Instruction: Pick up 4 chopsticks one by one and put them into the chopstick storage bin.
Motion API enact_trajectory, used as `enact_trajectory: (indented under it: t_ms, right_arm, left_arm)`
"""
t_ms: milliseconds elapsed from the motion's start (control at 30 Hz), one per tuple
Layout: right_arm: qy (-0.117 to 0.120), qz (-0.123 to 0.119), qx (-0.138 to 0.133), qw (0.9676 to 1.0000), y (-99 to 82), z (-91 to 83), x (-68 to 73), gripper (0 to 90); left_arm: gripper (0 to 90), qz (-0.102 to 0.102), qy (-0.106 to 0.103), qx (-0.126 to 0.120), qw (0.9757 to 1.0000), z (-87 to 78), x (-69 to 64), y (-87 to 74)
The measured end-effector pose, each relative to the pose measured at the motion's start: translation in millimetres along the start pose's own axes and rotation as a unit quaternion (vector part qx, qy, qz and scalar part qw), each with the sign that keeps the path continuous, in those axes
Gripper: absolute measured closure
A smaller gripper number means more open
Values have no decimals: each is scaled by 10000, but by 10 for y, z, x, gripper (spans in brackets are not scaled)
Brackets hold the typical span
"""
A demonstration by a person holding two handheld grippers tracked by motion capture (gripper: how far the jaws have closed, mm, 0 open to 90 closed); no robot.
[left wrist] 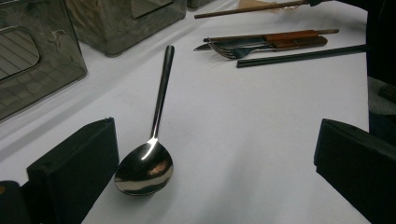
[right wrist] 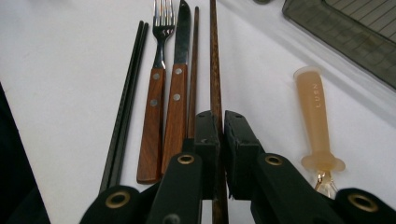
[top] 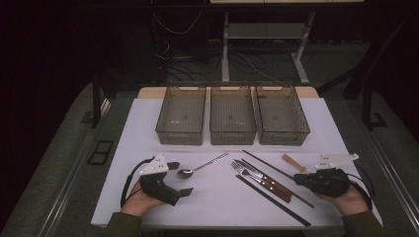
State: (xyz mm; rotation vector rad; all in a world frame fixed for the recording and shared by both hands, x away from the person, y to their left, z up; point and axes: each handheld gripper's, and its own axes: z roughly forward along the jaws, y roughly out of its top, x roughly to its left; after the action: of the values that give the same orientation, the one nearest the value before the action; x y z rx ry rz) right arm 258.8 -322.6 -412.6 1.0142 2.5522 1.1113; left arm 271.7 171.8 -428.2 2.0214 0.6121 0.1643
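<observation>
A white surface [top: 148, 128] in a dark room carries three grey bins [top: 230, 120] along its far side. At left, the left gripper [top: 184, 178] stands wide apart around the spoon [top: 200, 166], not touching it. At right, the right gripper [top: 298, 178] is clamped narrow on a brown chopstick [right wrist: 215, 60] beside the fork [right wrist: 154, 88] and knife [right wrist: 178, 88]

The right gripper [right wrist: 221, 122] gripped a brown chopstick [right wrist: 214, 56] on the white table [right wrist: 60, 84]; a second brown chopstick [right wrist: 193, 70], knife [right wrist: 177, 93], fork [right wrist: 153, 116] and black chopsticks [right wrist: 126, 102] lay alongside.
</observation>
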Motion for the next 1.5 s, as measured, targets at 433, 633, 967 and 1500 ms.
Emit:
enact_trajectory:
  t_ms: [433,633,967,1500]
  right_arm:
    - [230,3,-178,9996,39,-14,-4,846]
    - [276,7,-316,9991,65,-44,-9,846]
    - [251,-15,-647,9976,195,-120,-25,846]
    - [293,43,-984,9947,500,-110,-32,845]
  left_arm:
    - [0,-6,0,-7,10000,0,0,0]
    - [0,3,5,-10,10000,-1,1,1]
    - [0,-4,11,-25,10000,10,3,0]
    - [0,4,-8,-32,10000,28,-2,-4]
